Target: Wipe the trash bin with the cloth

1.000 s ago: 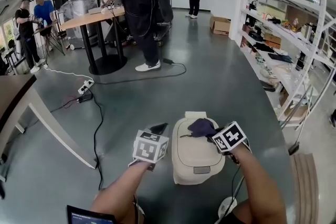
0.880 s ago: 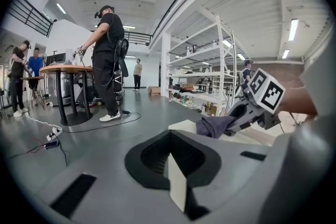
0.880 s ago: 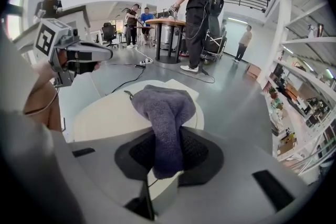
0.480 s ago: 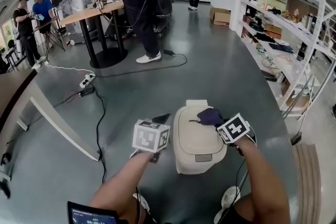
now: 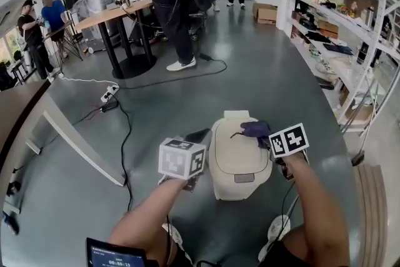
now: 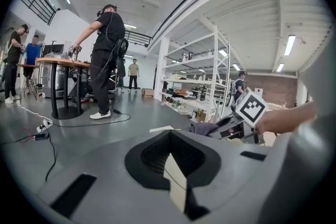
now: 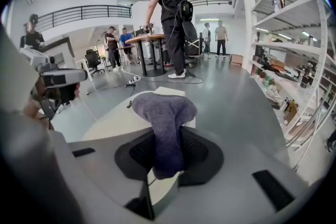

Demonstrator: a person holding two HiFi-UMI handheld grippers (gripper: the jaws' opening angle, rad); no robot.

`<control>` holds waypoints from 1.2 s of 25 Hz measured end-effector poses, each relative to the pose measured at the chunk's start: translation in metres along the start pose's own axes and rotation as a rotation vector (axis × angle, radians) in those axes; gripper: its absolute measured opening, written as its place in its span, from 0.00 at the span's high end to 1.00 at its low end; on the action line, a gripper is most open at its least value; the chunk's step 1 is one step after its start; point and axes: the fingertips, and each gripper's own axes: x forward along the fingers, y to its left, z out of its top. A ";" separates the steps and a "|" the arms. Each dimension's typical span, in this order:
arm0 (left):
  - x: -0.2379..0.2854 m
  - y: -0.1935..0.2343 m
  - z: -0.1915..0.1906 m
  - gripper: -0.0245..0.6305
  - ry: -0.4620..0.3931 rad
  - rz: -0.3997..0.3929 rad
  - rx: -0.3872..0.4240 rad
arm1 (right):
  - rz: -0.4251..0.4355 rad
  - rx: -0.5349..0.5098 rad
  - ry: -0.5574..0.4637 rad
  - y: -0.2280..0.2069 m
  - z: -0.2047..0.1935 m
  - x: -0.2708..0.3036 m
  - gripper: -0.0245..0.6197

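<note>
The beige trash bin [image 5: 236, 159] stands on the grey floor just ahead of me, lid closed. A dark purple cloth [image 5: 254, 129] lies on the far right part of the lid, and my right gripper [image 5: 266, 135] is shut on it. In the right gripper view the cloth [image 7: 164, 112] bulges out of the jaws over the pale lid [image 7: 113, 119]. My left gripper [image 5: 195, 136] hovers by the bin's left side, apart from it. Its jaws [image 6: 176, 181] look shut with nothing between them. From there I see the right gripper [image 6: 231, 126] and the cloth [image 6: 202, 127].
A person [image 5: 169, 3] stands at a round-footed table [image 5: 119, 12] further back. Cables and a power strip [image 5: 110, 93] run over the floor at the left. A slanted table leg [image 5: 81, 147] is near left. Loaded shelving [image 5: 340, 28] lines the right wall.
The right gripper has slid the cloth a little to the right across the far part of the lid. The left gripper has stayed beside the bin's left side.
</note>
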 end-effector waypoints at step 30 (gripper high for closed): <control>-0.031 0.016 -0.027 0.97 0.053 0.053 -0.090 | 0.102 -0.213 0.078 0.160 -0.006 0.016 0.84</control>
